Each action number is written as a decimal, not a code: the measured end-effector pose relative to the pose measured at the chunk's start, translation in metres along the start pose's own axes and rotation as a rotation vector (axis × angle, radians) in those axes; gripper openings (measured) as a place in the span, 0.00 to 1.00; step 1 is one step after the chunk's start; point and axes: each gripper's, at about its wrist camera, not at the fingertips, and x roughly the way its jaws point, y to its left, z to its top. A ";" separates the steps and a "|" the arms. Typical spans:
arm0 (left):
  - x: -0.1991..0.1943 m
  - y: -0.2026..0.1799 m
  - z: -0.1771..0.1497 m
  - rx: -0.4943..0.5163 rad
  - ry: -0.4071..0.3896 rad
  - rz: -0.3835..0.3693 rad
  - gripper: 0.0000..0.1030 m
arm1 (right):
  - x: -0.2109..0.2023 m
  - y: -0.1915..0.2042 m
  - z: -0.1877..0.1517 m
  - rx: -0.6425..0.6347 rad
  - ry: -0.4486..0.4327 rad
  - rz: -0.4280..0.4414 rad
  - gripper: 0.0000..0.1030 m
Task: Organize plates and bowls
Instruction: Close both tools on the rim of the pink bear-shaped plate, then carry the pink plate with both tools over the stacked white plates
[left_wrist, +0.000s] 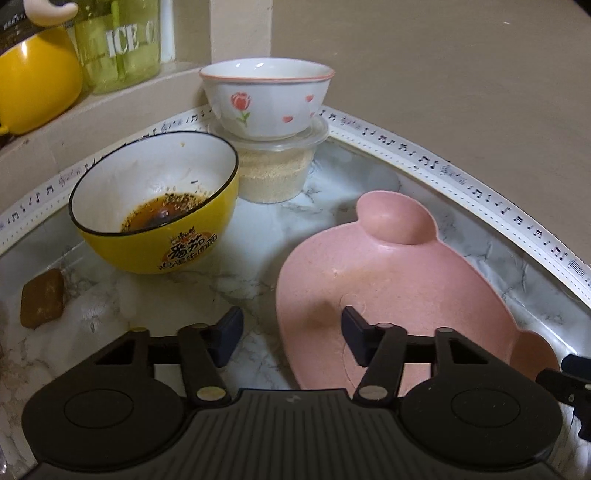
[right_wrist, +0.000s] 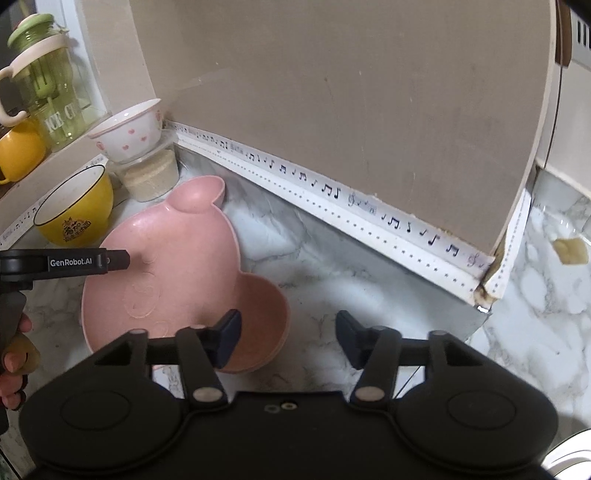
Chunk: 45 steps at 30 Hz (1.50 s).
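A pink bear-shaped plate (left_wrist: 399, 280) lies on the marble counter; it also shows in the right wrist view (right_wrist: 177, 266). A dirty yellow bowl (left_wrist: 155, 206) with sauce residue stands to its left, also in the right wrist view (right_wrist: 74, 214). A white flowered bowl (left_wrist: 266, 96) sits on a lidded plastic tub (left_wrist: 275, 173). My left gripper (left_wrist: 291, 338) is open, its right finger over the plate's near left edge. My right gripper (right_wrist: 288, 339) is open, its left finger over the plate's near ear lobe. Both hold nothing.
A yellow mug (left_wrist: 33, 81) and a green ICE jar (left_wrist: 118, 44) stand on a ledge at the back left. A brown block (left_wrist: 42, 299) lies on the counter at the left. Beige walls with music-note tape (right_wrist: 332, 195) bound the corner.
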 end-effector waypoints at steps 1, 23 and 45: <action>0.002 0.001 0.000 -0.009 0.008 -0.001 0.42 | 0.001 0.000 0.000 0.002 0.004 0.002 0.46; -0.020 -0.009 -0.005 0.000 0.032 -0.028 0.15 | -0.002 0.006 -0.005 0.001 0.014 -0.052 0.11; -0.130 -0.072 -0.050 0.073 -0.008 -0.199 0.15 | -0.125 -0.036 -0.046 0.023 -0.059 -0.066 0.11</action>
